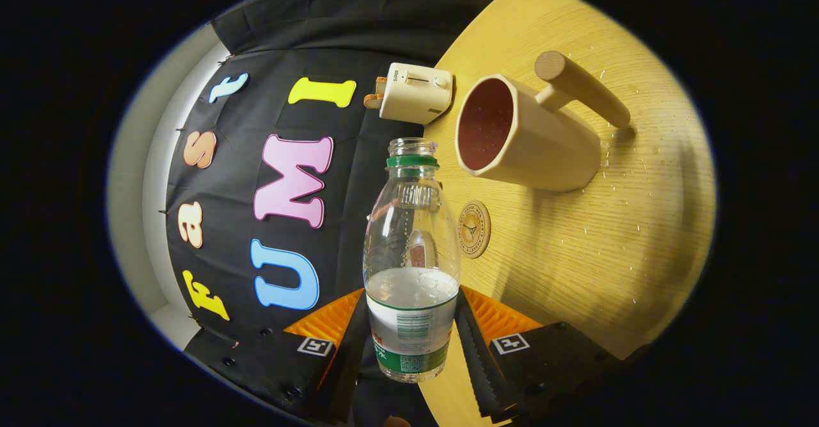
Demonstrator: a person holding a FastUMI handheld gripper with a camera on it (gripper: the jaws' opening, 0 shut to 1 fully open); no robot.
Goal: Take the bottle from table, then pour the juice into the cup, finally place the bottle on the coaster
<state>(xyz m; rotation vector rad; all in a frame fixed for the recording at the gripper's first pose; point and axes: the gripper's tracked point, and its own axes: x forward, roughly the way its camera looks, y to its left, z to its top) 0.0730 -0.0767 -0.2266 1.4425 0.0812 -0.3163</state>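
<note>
A round pale wooden table (608, 241) with fine grain lines appears rolled on its side, a sign that the gripper is tilted over. Scattered droplets glisten on the wood beyond the cup. On the table stands a large cream-coloured faceted cup (531, 139) with a dark reddish inside and a thick round wooden peg handle; its open mouth faces toward the bottle's neck, just beyond and to one side of it. Near the table's far edge sits a small cream toaster (416, 93) with bread slices poking out. Between the two fingers of the gripper (413, 344) is a clear plastic bottle (411, 248) with a green neck ring, no cap, and a white and green label around its lower body. The fingers are closed against the labelled part from both sides, clamping it. The bottle's long axis runs straight ahead from the fingers, its open mouth pointing away, close to the cup's rim but apparently not yet over it. The liquid inside looks clear and fills only the lower part, level with the top of the label. Just beside the bottle, between it and the cup, lies a small round wooden coaster (474, 229) with an engraved emblem, flat on the table and bare, where the bottle is meant to end up.
</note>
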